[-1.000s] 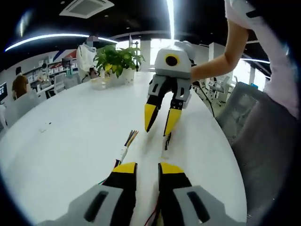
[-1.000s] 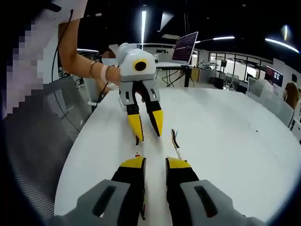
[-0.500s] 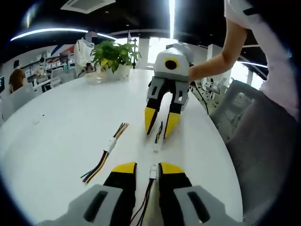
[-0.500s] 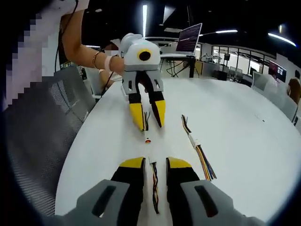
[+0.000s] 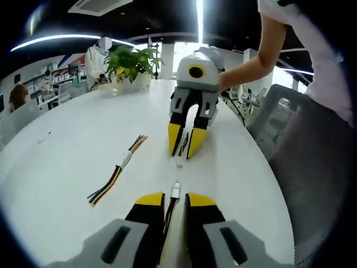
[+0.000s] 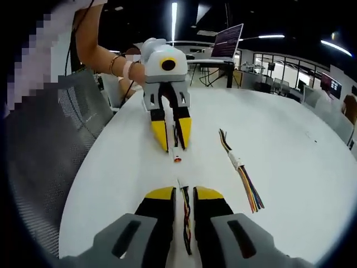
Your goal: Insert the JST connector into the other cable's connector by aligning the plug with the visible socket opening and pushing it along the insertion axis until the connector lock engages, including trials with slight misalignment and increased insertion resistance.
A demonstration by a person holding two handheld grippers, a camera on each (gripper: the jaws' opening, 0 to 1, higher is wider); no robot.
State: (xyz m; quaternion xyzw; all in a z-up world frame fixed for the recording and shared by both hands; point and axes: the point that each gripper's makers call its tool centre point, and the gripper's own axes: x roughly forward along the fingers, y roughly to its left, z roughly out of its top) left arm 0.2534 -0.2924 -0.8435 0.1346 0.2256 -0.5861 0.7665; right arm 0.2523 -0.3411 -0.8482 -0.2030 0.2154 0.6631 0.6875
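Observation:
In the left gripper view, my left gripper is shut on a multicoloured cable whose white connector sticks out past the jaw tips. Facing it, my right gripper is shut on a second cable with a small white connector hanging below its tips. A short gap separates the two connectors. In the right gripper view, my right gripper pinches its cable. The left gripper points back at it, its connector showing a red tip.
A spare cable with a white connector lies on the round white table; it also shows as the loose cable. A potted plant stands at the far edge. A grey mesh chair stands beside the table. A person's arm holds the right gripper.
Both grippers have closed on their cables and lifted them off the table. The two connector ends now face each other and stand closer together.

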